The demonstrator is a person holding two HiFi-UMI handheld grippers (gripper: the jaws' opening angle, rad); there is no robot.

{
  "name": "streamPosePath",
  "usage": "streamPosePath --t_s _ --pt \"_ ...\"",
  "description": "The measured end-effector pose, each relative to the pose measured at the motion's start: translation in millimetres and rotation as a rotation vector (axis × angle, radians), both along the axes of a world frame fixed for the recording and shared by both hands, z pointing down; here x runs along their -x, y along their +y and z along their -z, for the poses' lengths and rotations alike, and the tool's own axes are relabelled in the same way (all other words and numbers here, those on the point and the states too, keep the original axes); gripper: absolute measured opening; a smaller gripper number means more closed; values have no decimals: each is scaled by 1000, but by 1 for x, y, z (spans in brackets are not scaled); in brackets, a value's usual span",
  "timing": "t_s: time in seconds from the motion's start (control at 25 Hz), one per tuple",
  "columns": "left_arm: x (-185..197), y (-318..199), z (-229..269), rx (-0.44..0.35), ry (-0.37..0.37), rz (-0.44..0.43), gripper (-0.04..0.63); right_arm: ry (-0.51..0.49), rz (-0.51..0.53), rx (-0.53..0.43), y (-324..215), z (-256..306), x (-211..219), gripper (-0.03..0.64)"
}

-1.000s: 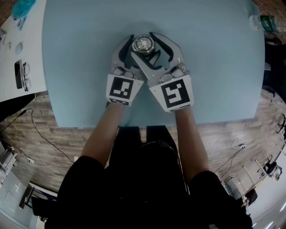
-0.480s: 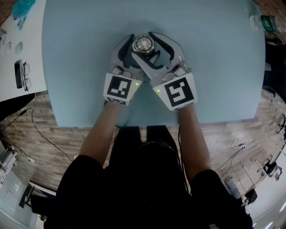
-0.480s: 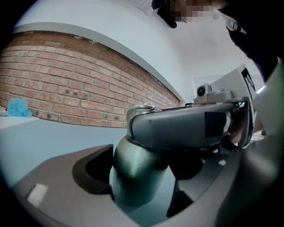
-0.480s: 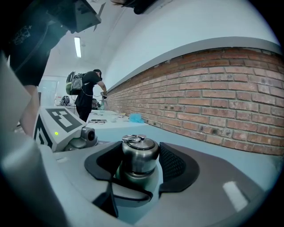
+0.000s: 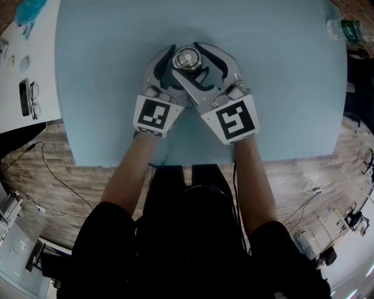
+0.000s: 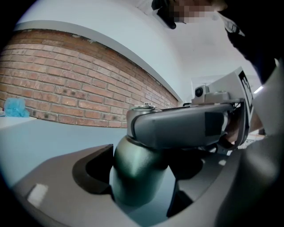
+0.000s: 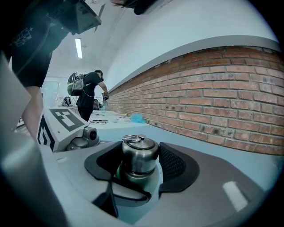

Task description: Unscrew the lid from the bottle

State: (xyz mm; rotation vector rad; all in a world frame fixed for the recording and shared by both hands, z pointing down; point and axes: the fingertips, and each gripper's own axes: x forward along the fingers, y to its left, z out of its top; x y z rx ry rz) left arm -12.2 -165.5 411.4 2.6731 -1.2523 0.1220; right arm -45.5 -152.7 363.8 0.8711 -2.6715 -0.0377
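Note:
A dark green bottle [image 6: 133, 177] with a steel ring-topped lid [image 5: 187, 57] stands upright on the light blue table [image 5: 280, 87]. My left gripper [image 5: 175, 64] comes in from the lower left, shut on the bottle's body [image 7: 118, 171] below the lid. Crossing above it from the lower right, my right gripper [image 5: 196, 61] is shut on the lid [image 7: 140, 153], with a dark pad on each side. In the left gripper view the right gripper's grey finger [image 6: 186, 128] hides the lid. The base of the bottle is hidden in every view.
A white side table [image 5: 44, 111] at the left carries a phone and glasses [image 5: 27, 94]. A teal cloth [image 5: 29, 9] lies at the top left, a plastic bottle [image 5: 345, 28] at the top right. A brick wall [image 7: 222, 102] runs behind; a person [image 7: 92, 94] stands far off.

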Motion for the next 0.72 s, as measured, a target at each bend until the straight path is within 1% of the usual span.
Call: streamPosePath --t_s 0.72 --pt "-1 1 1 -6 1 -54 368 -6 49 0 1 1 1 261"
